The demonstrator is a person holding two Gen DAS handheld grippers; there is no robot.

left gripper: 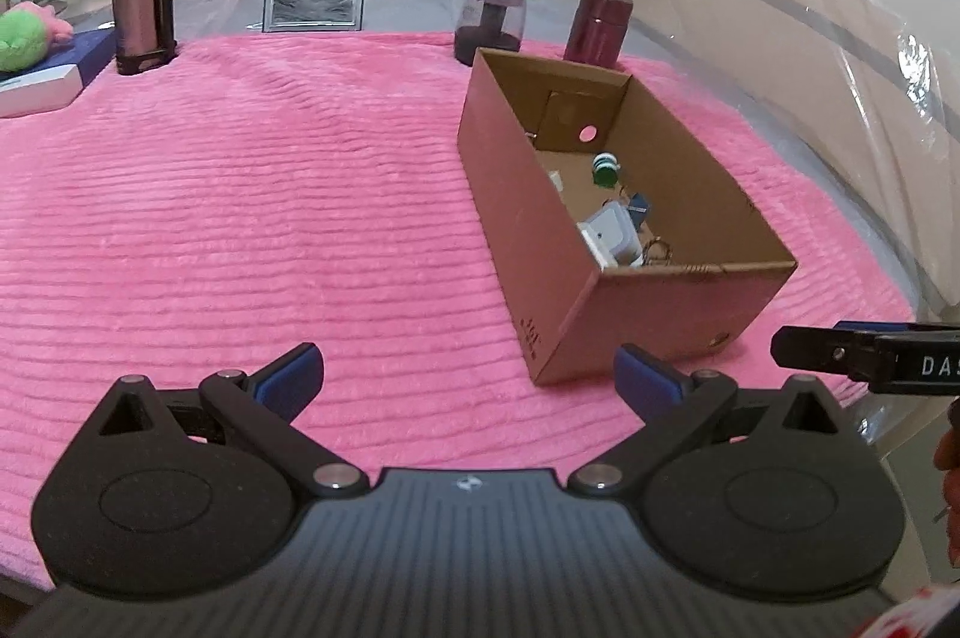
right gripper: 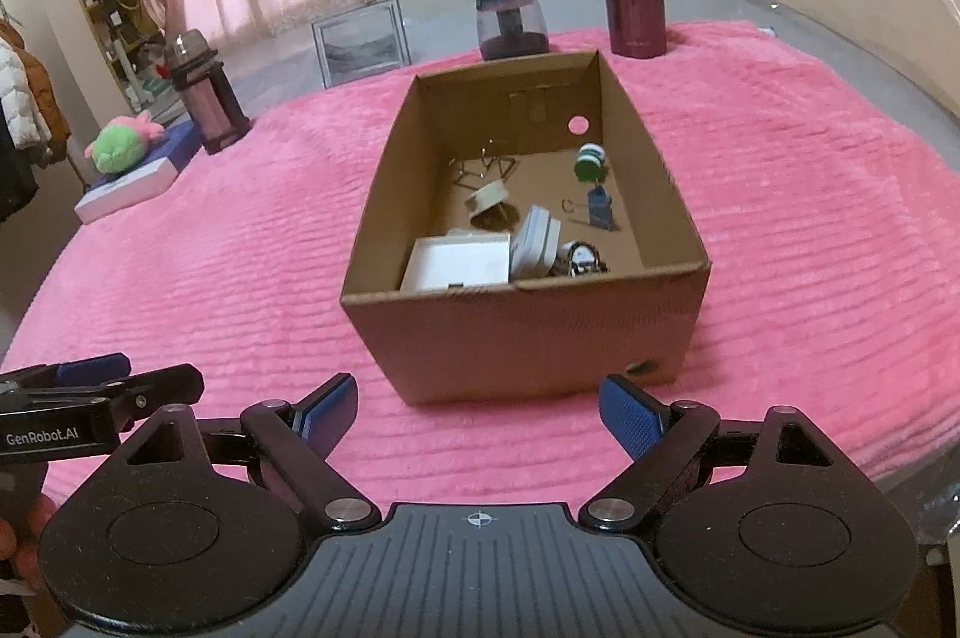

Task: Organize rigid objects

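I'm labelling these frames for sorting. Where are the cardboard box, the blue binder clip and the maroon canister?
cardboard box (right gripper: 528,338): right wrist view, on its near outer wall.
blue binder clip (right gripper: 600,209): right wrist view, on its blue body.
maroon canister (right gripper: 635,11): right wrist view, mid-body.

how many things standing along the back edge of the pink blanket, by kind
Flasks: 2, the handled thermos and the maroon flask
Picture frame: 1
Dark jar: 1
Total: 4
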